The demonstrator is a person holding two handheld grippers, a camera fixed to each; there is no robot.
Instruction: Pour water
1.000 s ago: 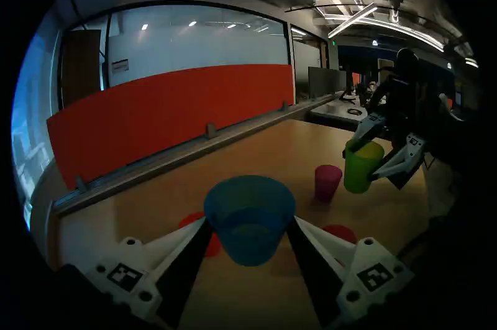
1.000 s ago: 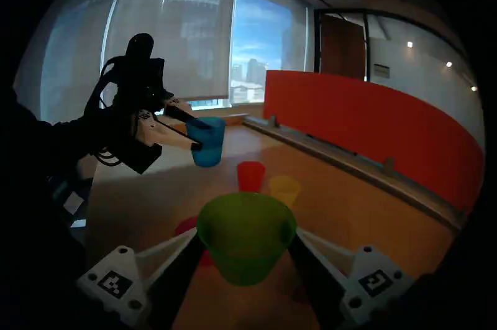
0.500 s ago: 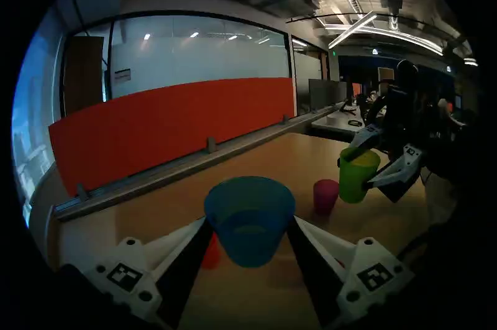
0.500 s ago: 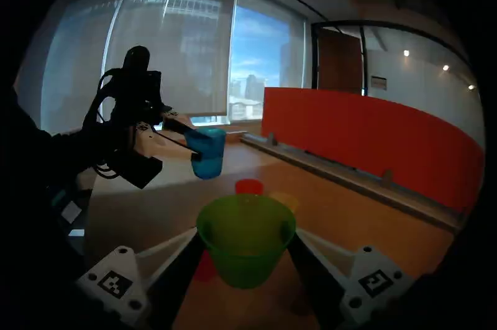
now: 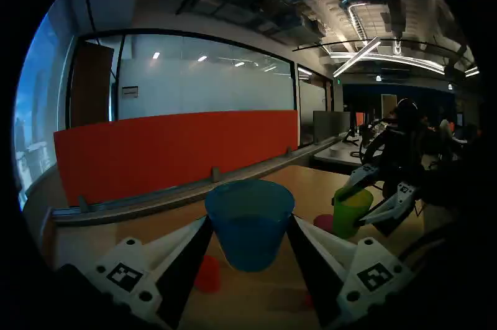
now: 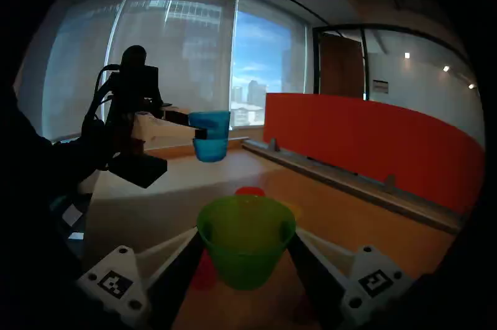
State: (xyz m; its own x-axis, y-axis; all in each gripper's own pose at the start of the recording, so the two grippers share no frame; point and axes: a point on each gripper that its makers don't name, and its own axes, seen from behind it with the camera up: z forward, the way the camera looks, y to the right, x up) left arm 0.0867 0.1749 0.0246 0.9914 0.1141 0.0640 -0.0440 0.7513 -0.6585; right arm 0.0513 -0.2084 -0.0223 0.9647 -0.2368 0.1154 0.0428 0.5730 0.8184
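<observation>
**Aloft, a blue cup faces a green one across the counter**

Closed on either side of a blue cup (image 5: 250,221), the left claw (image 5: 250,233) holds it upright by the walls, both white fingers pressing in. The cup's lower part looks darker than its rim; whether that is water cannot be told. From the right gripper view, this cup hangs well above the counter (image 6: 155,206), gripped by a person's dark-sleeved arm (image 6: 68,156).

The right claw (image 6: 245,243) is likewise clamped around a green cup (image 6: 245,230), upright, its open mouth towards the camera. In the left gripper view that green cup sits off to the right, just beside a pink cup (image 5: 323,223) standing on the wooden surface.

A red cup (image 5: 208,273) stands on the counter below and left of the blue one. Beyond the cups, a metal rail (image 5: 186,190) runs along the counter's far edge under an orange-red partition (image 5: 180,143). Behind it is a glass wall (image 5: 205,87), with strip lights (image 5: 360,56) on the ceiling; a bright window (image 6: 267,81) shows city buildings.
</observation>
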